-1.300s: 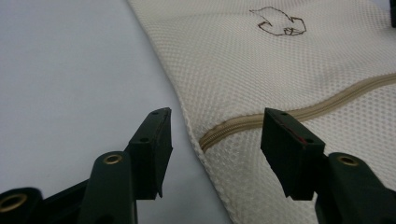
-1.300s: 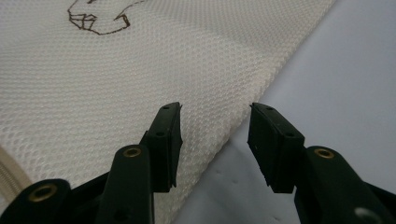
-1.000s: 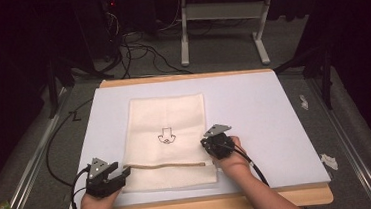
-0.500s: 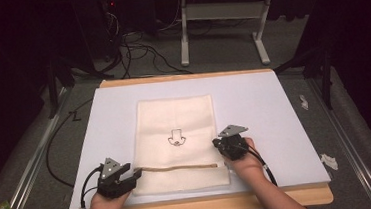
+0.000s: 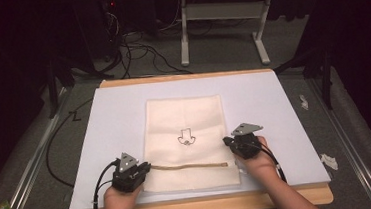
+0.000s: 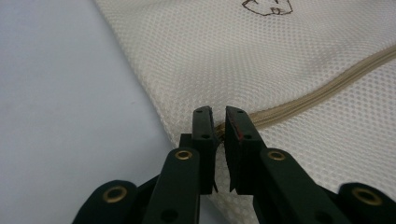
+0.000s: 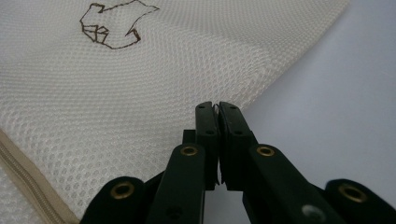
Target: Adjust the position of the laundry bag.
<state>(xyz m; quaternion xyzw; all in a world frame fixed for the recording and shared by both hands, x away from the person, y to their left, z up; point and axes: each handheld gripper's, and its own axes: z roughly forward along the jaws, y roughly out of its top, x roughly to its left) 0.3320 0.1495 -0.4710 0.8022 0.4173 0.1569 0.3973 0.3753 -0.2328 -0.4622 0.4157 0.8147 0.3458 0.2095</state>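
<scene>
Table (image 5: 293,101) white-covered, mesh bag (image 5: 185,124) centred, dark room, cables (image 5: 133,43) behind.

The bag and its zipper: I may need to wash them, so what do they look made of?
The bag looks like cream mesh fabric, probably synthetic: a fine, even grid of tiny holes with a slight sheen. The zipper looks like tan woven tape, matte and ribbed; whether its teeth are plastic or metal cannot be told.
</scene>
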